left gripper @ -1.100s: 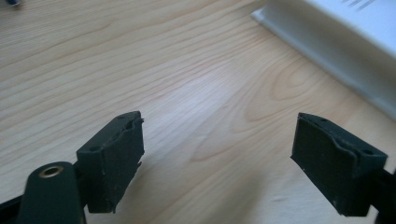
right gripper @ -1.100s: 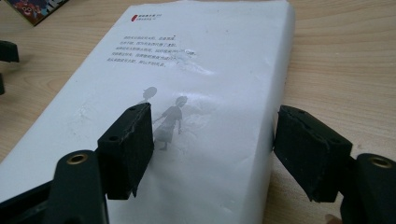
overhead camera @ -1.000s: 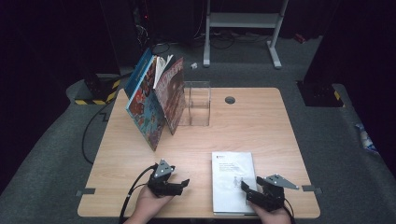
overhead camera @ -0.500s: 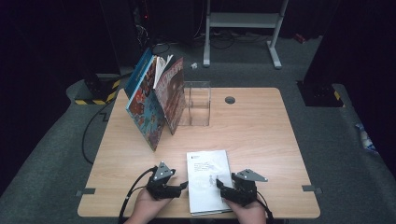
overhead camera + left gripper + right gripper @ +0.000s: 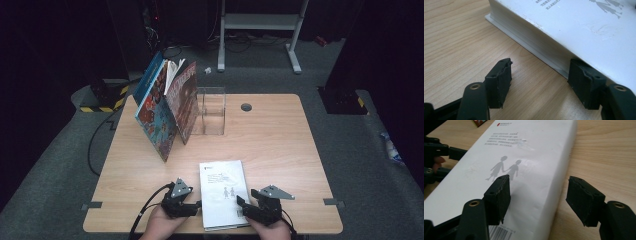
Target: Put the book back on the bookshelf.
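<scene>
A: Getting hold of the book point(image 5: 223, 192) comes first. It lies flat at the near edge of the table point(image 5: 280, 145), between the two grippers. On the left, the left gripper point(image 5: 194, 205) stands with its jaws spread: in the left gripper view one jaw sits on bare wood, the other is tucked against the book's page edge, under the overhanging cover.

B: So it grips nothing yet?

A: Nothing. I'd judge the sound move is to slide that tucked jaw further under the cover or pages, then close, so the block of pages is pinched and not just the cover.

B: And the right side?

A: The right gripper point(image 5: 242, 204) is open as well. In the right gripper view one jaw hangs above the cover near the two printed figures, the other is off past the spine over wood. It straddles the spine edge but, as far as I can tell, clamps nothing. Both should close together, level, or the book may twist.

B: What else is about?

A: Going left to right at the far side: leaning books point(image 5: 165, 107) propped open and tilted, then a clear box point(image 5: 211, 111) just beside them, then a round hole point(image 5: 246, 107) in the tabletop. All well apart from the book.

B: Anything in the way?

A: The leaning books look easy to topple if the book is carried there.
</scene>
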{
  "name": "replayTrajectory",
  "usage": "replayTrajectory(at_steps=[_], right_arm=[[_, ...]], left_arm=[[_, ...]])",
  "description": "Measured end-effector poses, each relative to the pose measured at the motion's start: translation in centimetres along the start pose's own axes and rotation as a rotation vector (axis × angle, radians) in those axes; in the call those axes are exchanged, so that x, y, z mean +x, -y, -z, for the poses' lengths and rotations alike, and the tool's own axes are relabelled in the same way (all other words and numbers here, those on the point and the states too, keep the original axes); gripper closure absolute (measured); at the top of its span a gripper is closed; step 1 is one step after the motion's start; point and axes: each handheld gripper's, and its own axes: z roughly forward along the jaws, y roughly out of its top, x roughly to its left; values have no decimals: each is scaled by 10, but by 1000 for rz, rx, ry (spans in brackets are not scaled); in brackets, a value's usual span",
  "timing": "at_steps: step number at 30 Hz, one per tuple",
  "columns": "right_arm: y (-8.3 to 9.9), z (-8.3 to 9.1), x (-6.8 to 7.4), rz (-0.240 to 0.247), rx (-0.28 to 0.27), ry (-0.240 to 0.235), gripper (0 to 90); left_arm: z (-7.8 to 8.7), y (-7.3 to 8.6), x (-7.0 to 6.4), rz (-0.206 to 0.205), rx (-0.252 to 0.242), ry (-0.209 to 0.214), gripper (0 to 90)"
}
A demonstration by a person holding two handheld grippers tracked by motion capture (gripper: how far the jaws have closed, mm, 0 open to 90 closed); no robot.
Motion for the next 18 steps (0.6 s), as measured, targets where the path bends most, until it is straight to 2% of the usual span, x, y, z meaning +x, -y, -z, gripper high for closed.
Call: replayTrajectory(at_steps=[1, 7, 12, 15, 18], right_arm=[[0, -2, 1, -6, 3, -17, 350], [-3, -5, 2, -9, -2, 28, 350], [-13, -14, -3, -16, -9, 51, 348], [-20, -22, 0, -23, -2, 65, 347], [-19, -25, 2, -5, -13, 42, 348]], left_arm=[[0, -1, 0, -2, 7, 0, 361], [-8, -10, 3, 7, 15, -9, 407], [-18, -20, 16, 13, 6, -40, 412], [-19, -21, 25, 11, -2, -55, 412], [-16, -19, 32, 12, 1, -79, 390]])
